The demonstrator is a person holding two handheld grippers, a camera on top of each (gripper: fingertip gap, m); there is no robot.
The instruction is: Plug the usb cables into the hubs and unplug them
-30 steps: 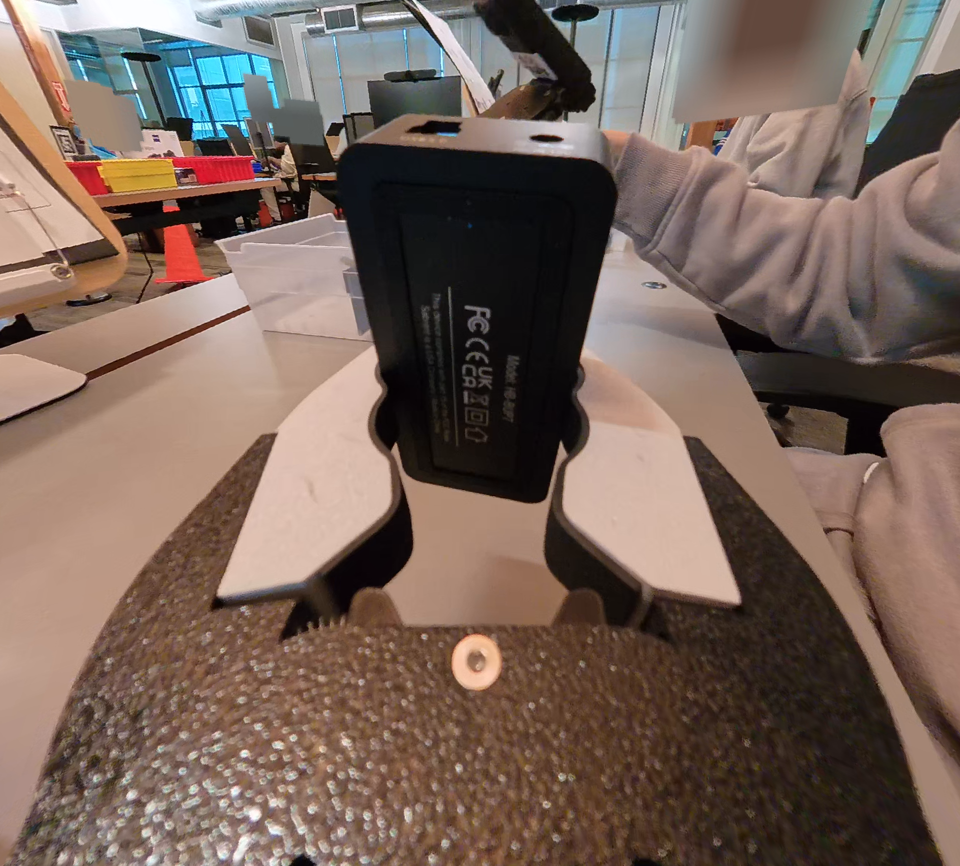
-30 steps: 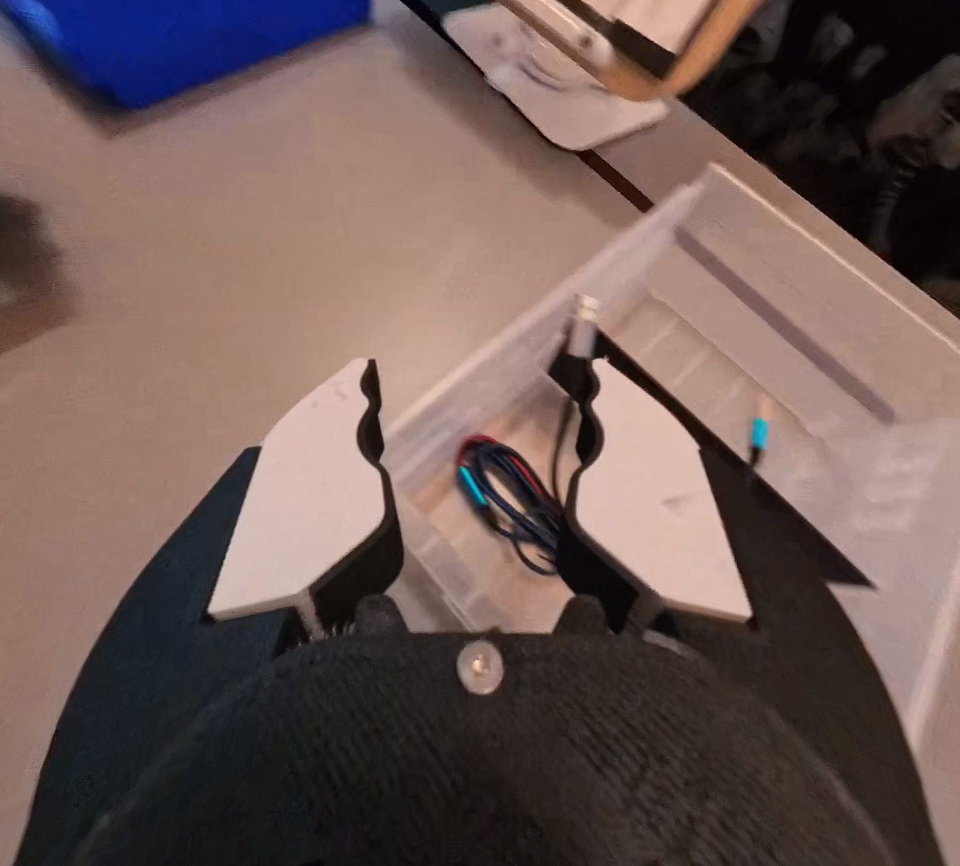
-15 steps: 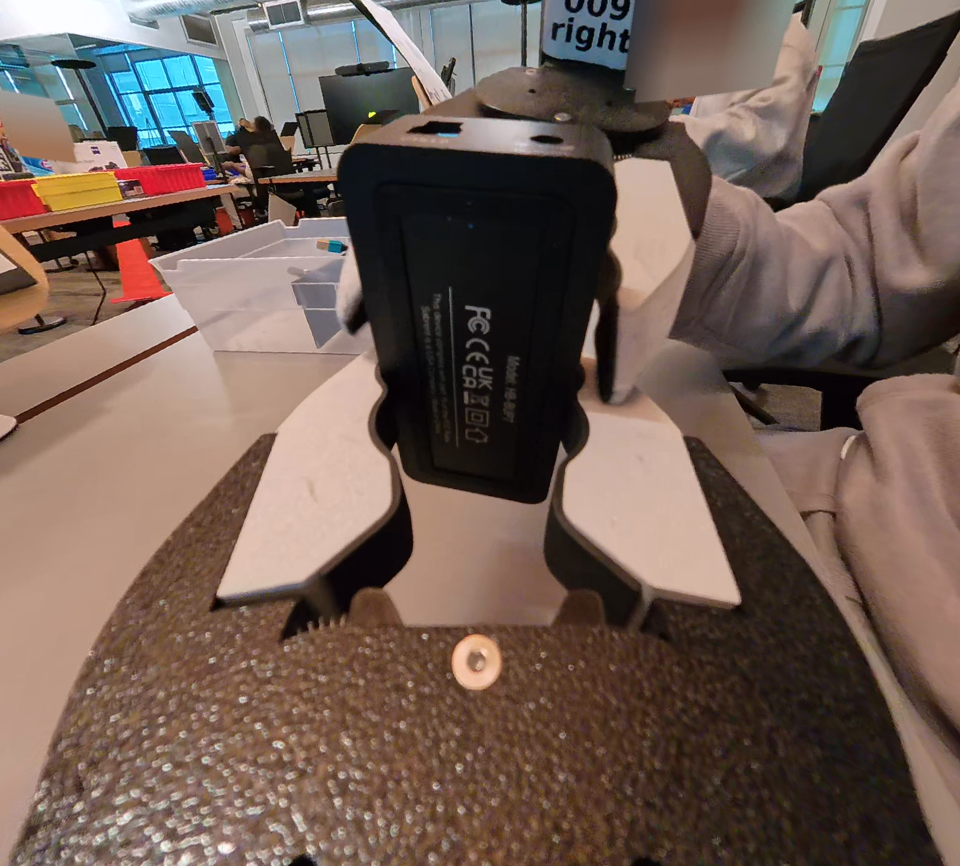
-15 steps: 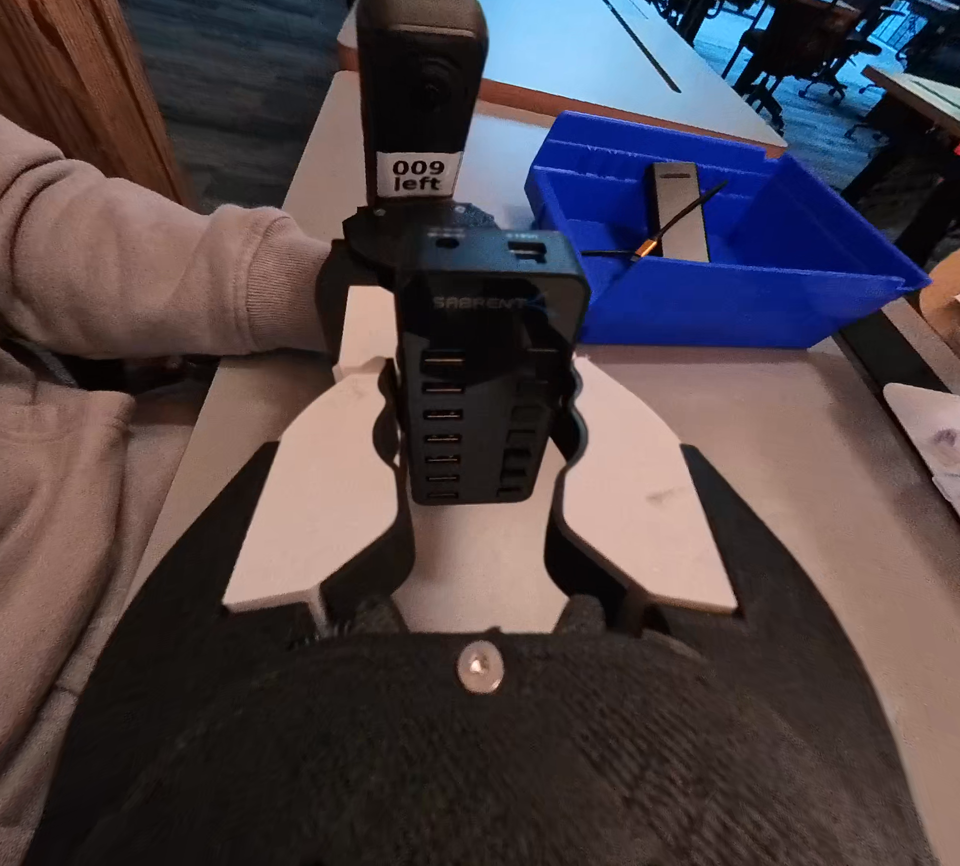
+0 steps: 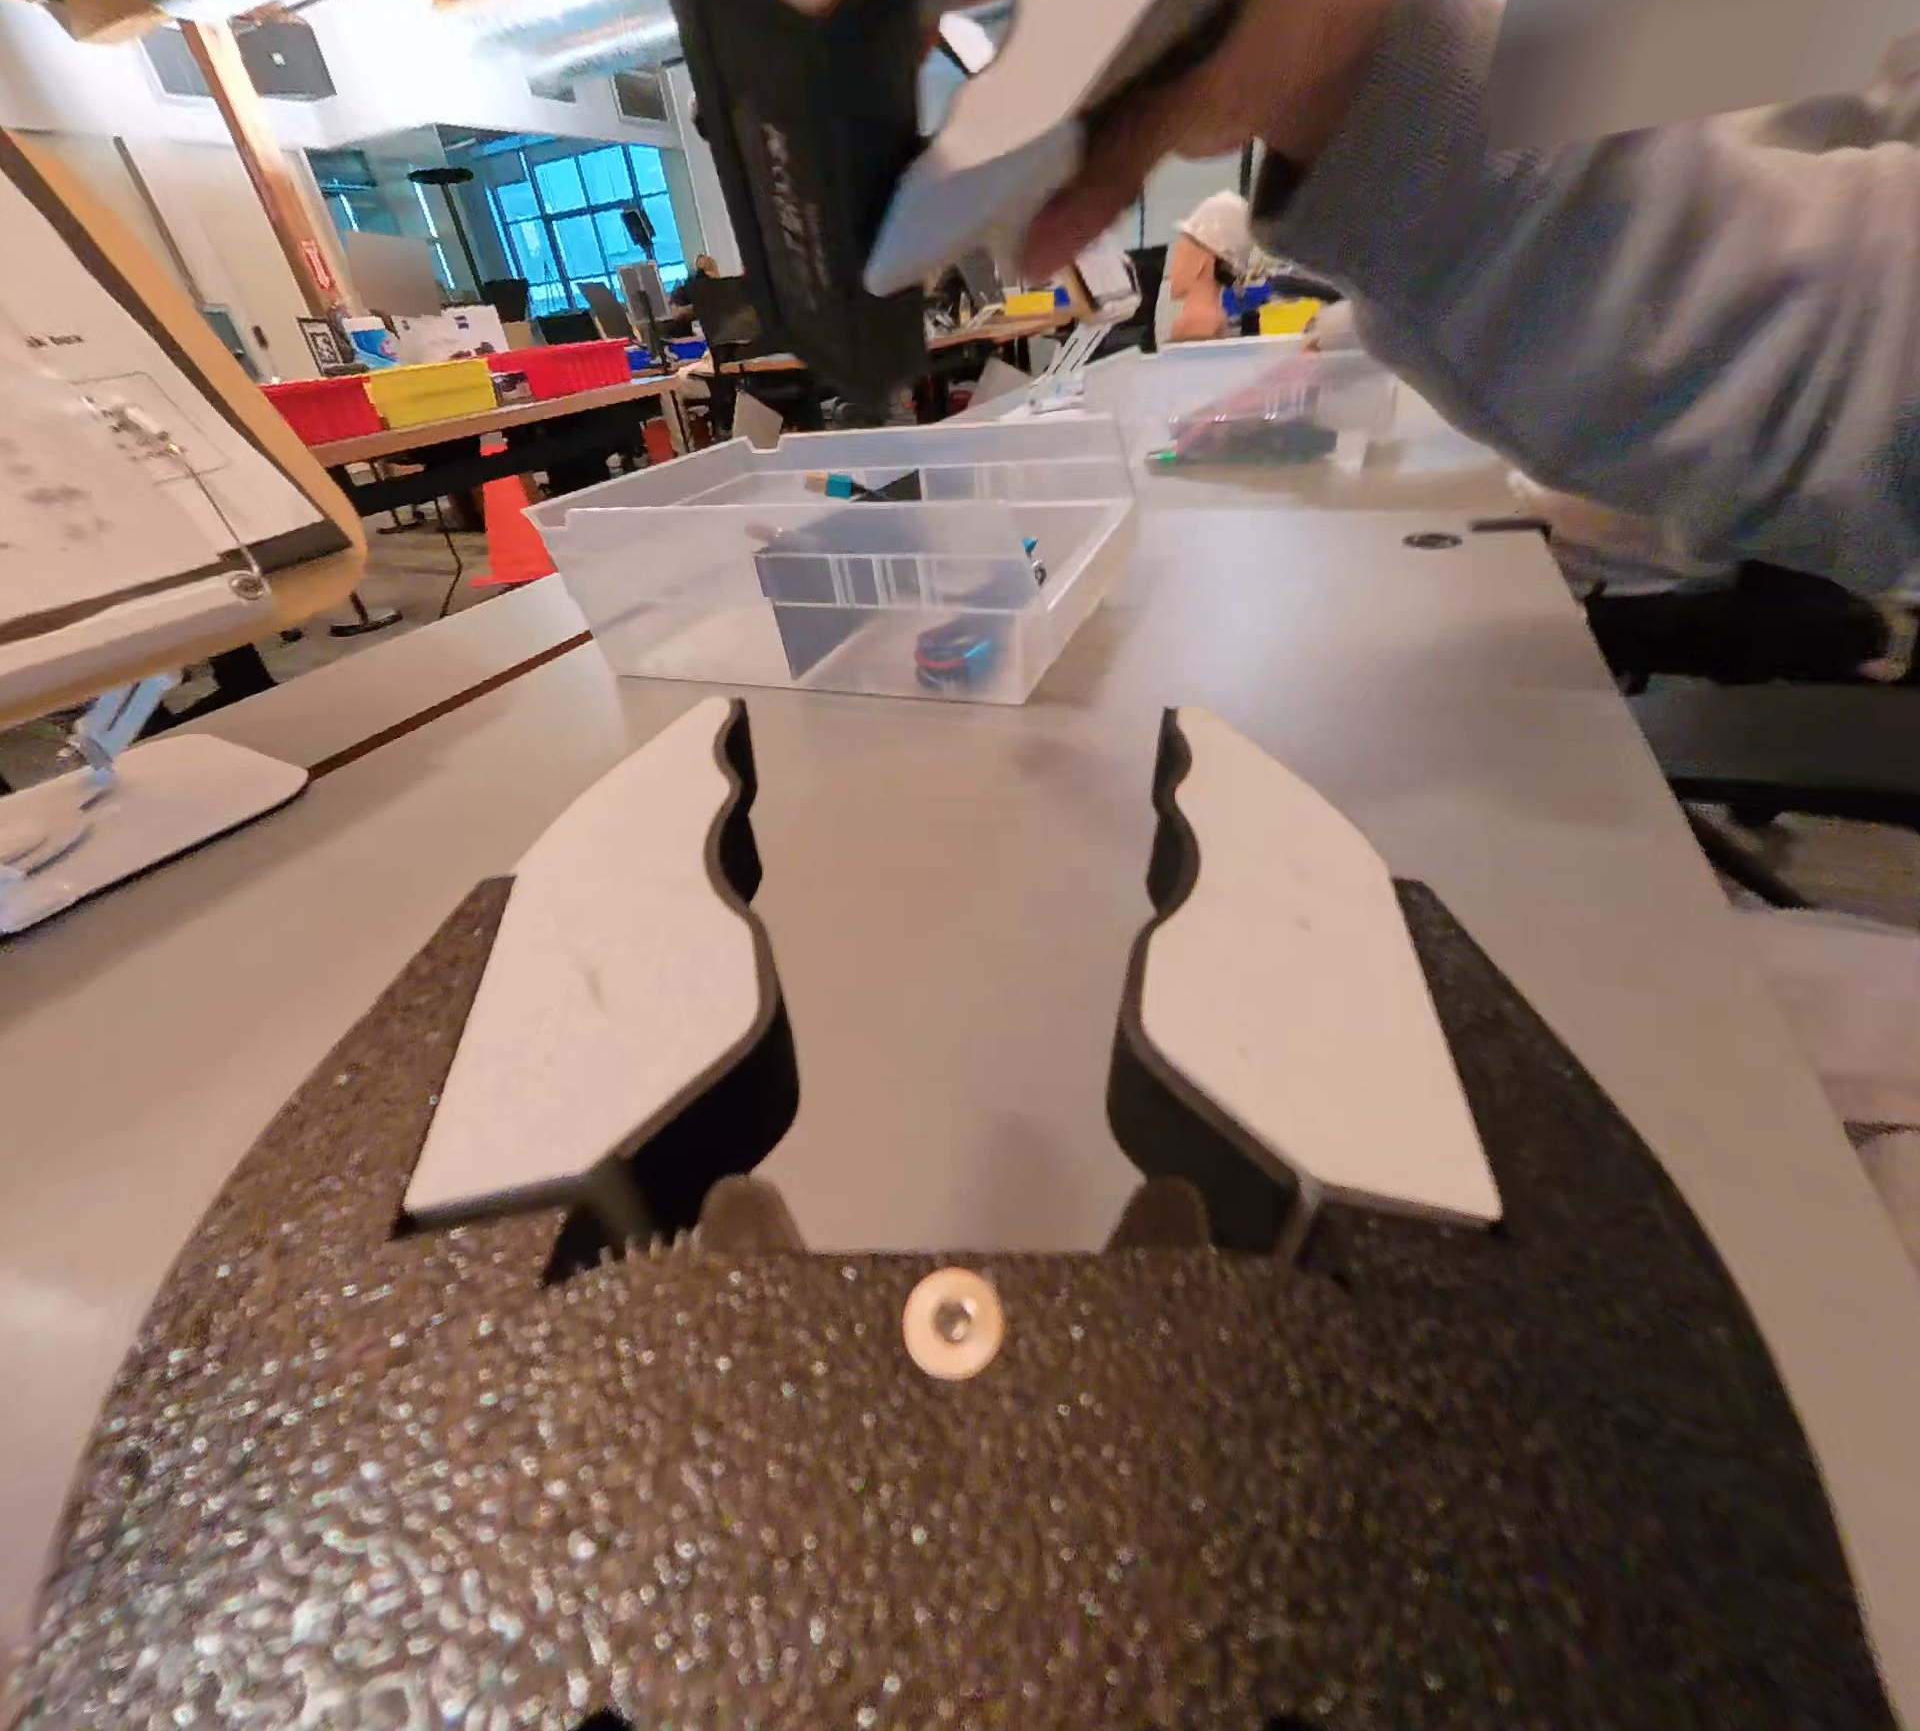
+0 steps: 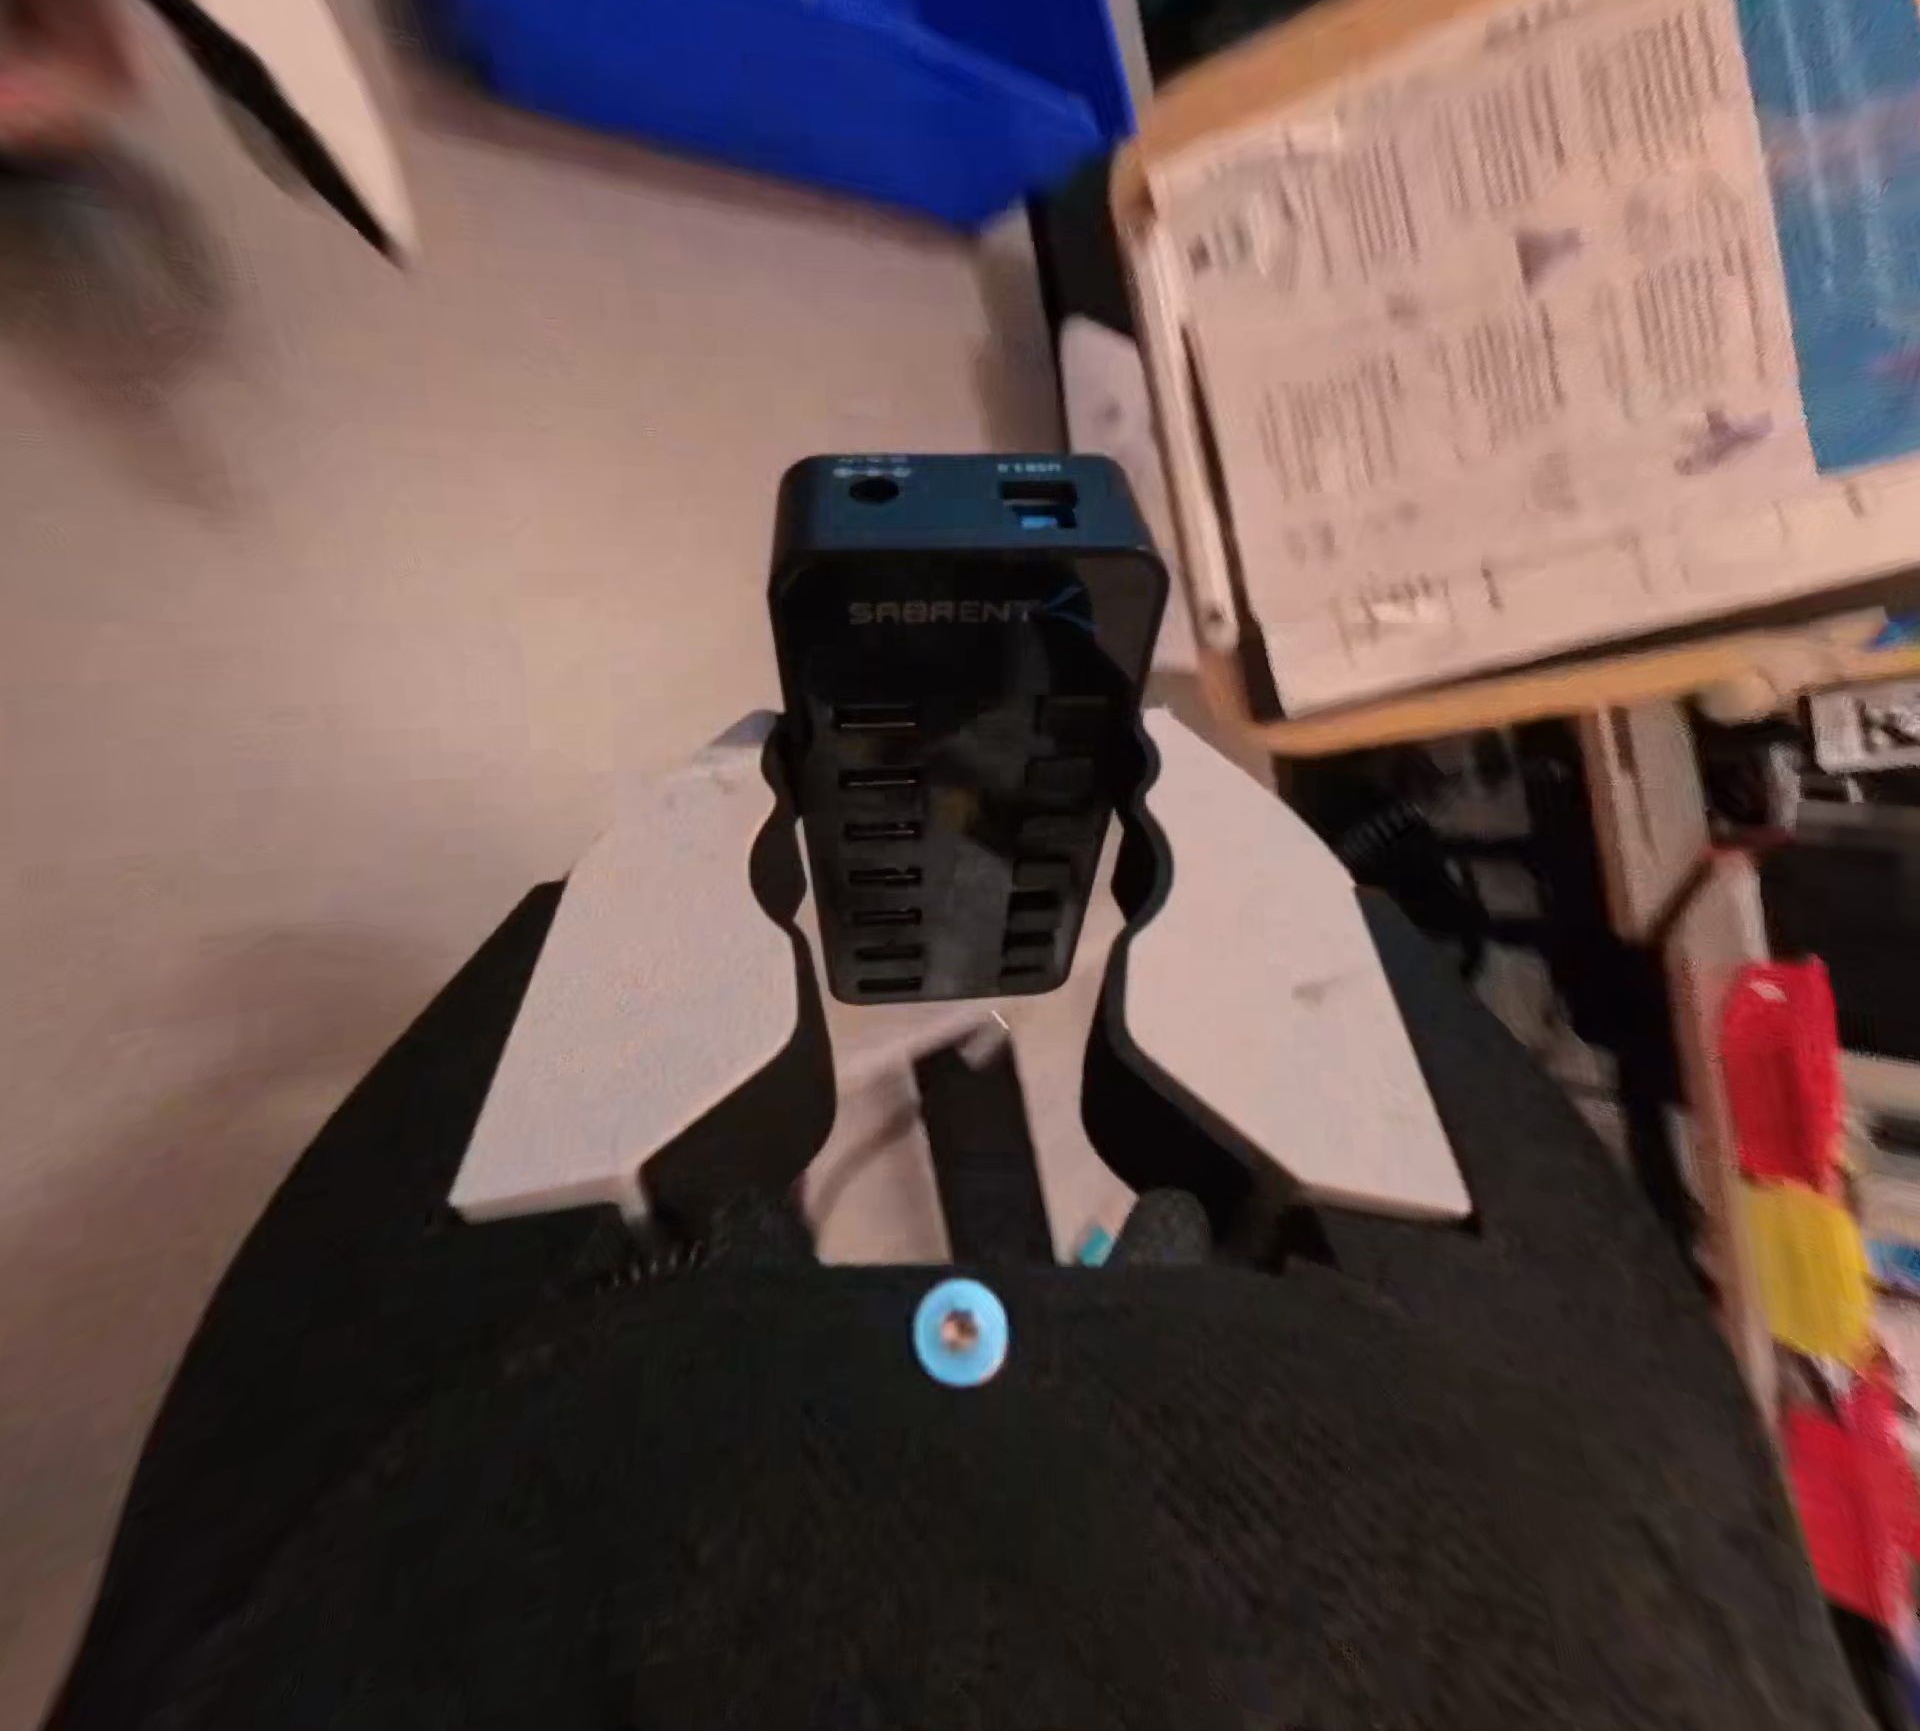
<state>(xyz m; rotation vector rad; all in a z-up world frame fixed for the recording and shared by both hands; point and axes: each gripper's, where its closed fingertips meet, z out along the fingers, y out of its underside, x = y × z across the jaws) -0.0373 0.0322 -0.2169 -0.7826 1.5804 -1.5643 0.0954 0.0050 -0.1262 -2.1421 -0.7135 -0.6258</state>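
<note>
The black USB hub (image 6: 971, 736) is gripped between the fingers of the right tool (image 6: 961, 834), port rows facing the camera, raised above the surface (image 5: 1299, 642). The left tool (image 5: 951, 808) is spread wide and empty. Cables (image 5: 951, 642) lie in the clear bin (image 5: 675, 580). Step judged: preparation for plugging. Next, a cable must be fetched by the left tool and aligned with a port.

Left wrist view low over table (image 5: 1299, 673), facing forward – right looks down; both share hub (image 6: 971, 736)
</note>
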